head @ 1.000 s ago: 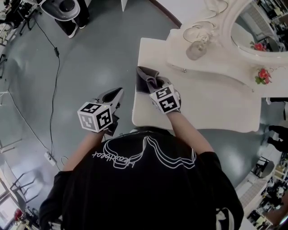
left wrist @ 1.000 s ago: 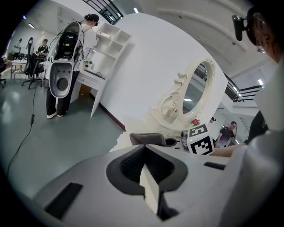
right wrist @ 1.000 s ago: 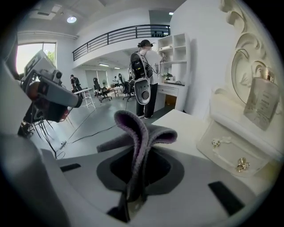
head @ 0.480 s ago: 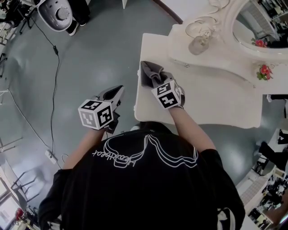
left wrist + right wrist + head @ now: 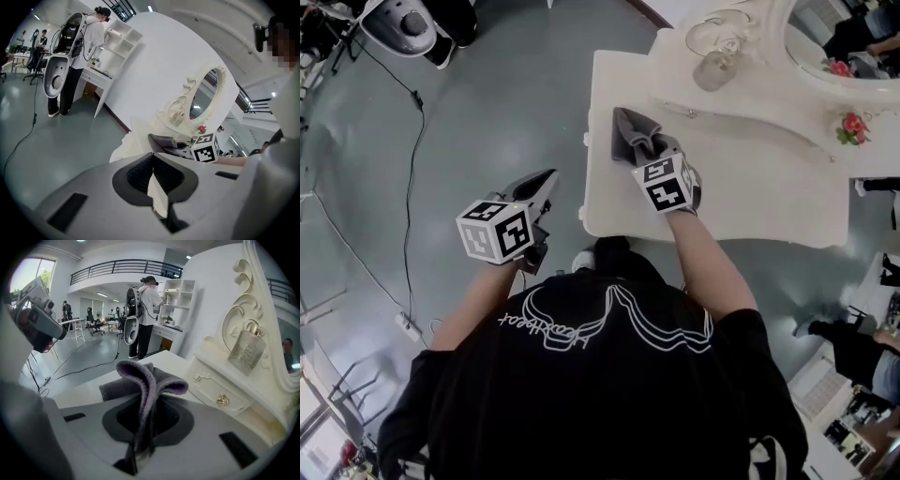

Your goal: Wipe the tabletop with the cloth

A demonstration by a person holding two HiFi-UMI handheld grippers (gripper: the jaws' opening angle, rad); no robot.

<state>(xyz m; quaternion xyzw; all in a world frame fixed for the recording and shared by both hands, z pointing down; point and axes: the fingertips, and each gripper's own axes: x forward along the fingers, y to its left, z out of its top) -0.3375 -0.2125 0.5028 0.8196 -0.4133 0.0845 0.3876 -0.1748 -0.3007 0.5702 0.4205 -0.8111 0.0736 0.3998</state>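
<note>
Only in the left gripper view can the left gripper (image 5: pixel 152 161) be read: its jaws are brought together at the tips and nothing is held between them. In the head view this left gripper (image 5: pixel 542 187) is seen over the grey floor (image 5: pixel 487 122), just beside the table's left edge and not touching it. A cable (image 5: pixel 412 187) is seen trailing across the floor well to the left.

The cloth (image 5: pixel 630 131) is found at the left end of the tabletop (image 5: pixel 750 197), near the left edge. From above it is shown only as a dark grey bunch ahead of the right gripper (image 5: pixel 661 150). In the right gripper view more is given: the right gripper (image 5: pixel 140 427) is closed on the cloth (image 5: pixel 145 376), which is pinched into an upright fold. A lilac inner face is shown along the curled rim, and a grey flap is spread to the left onto the tabletop (image 5: pixel 166 361).

To the right, a broad bare stretch of tabletop is left open as far as the far end. Behind it the surface is bounded by a raised drawer unit (image 5: pixel 218 400), on which a glass bottle (image 5: pixel 246 350) is stood.
</note>
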